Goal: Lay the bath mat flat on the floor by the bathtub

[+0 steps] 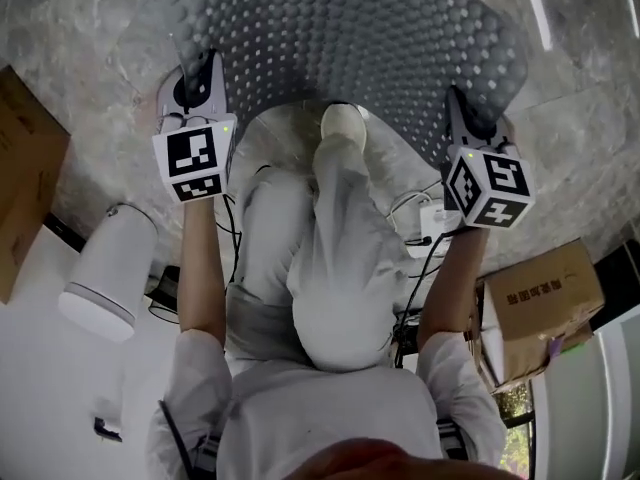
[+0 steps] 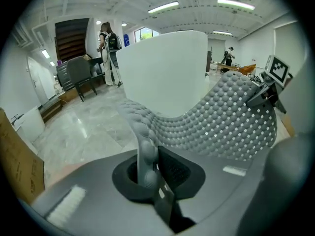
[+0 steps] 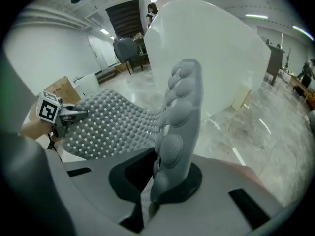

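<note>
The grey bath mat (image 1: 360,38), covered in round bumps, stretches away from me over the marble floor. Its near edge is lifted at both corners. My left gripper (image 1: 200,73) is shut on the near left corner, and my right gripper (image 1: 462,103) is shut on the near right corner. In the left gripper view the mat's edge (image 2: 146,151) stands pinched between the jaws, and the mat (image 2: 226,122) sags towards the right gripper (image 2: 270,85). In the right gripper view the bumpy edge (image 3: 179,112) rises from the jaws. The white bathtub (image 2: 167,68) (image 3: 211,58) stands just beyond the mat.
My white shoe (image 1: 340,123) is just behind the mat's near edge. A white cylinder (image 1: 105,268) lies at the left, with a cardboard box (image 1: 20,168) beside it. Another box (image 1: 545,298) sits at the right. People stand far back by a chair (image 2: 78,73).
</note>
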Tool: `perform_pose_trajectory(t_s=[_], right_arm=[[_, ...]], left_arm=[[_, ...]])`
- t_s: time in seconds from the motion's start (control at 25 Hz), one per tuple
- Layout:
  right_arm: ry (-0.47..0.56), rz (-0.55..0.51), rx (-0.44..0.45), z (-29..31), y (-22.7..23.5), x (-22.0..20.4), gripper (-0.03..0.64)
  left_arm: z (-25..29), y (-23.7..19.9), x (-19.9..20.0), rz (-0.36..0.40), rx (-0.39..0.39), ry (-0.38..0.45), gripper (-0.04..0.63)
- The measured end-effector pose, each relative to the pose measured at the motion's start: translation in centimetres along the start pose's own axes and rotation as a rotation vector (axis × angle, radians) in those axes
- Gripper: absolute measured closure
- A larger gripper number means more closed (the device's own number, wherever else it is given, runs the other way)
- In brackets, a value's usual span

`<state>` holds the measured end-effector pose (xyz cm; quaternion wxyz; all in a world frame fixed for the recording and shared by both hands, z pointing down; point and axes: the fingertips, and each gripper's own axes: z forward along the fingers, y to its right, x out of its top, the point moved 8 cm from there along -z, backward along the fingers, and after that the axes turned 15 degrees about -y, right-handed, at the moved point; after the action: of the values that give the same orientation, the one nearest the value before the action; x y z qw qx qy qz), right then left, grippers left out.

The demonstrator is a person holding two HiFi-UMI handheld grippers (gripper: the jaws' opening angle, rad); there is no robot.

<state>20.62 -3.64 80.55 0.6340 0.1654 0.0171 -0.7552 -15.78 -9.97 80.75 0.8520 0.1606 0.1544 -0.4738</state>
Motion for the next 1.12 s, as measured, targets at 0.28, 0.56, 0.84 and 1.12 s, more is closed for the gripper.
perform_pose_trajectory(t_s=[0.28,0.56,0.84,1.12], right_arm=[[-0.011,-0.051,-0.048,7.7,1.4,-0.6,0.595],[-0.058,-0.073,-0.060,13.9,3.5,-1.3,0.595],[-0.072,0.012,0.023,19.5,9.1,-2.4,0.594],[-0.129,0.082,0.190,22.9,14.5,-2.1,0.589]], left_arm=[[6.6,-1.1,-2.6,-0.028,-0.068,-0.022,0.580],[11.4,-2.3,-5.0,-0.007,-0.109,-0.080,0.578],[16.3,-4.8,-7.8,-0.032,-0.121,-0.154,0.577],[19.5,-6.5,-8.6,0.012,-0.084,-0.231,0.574]])
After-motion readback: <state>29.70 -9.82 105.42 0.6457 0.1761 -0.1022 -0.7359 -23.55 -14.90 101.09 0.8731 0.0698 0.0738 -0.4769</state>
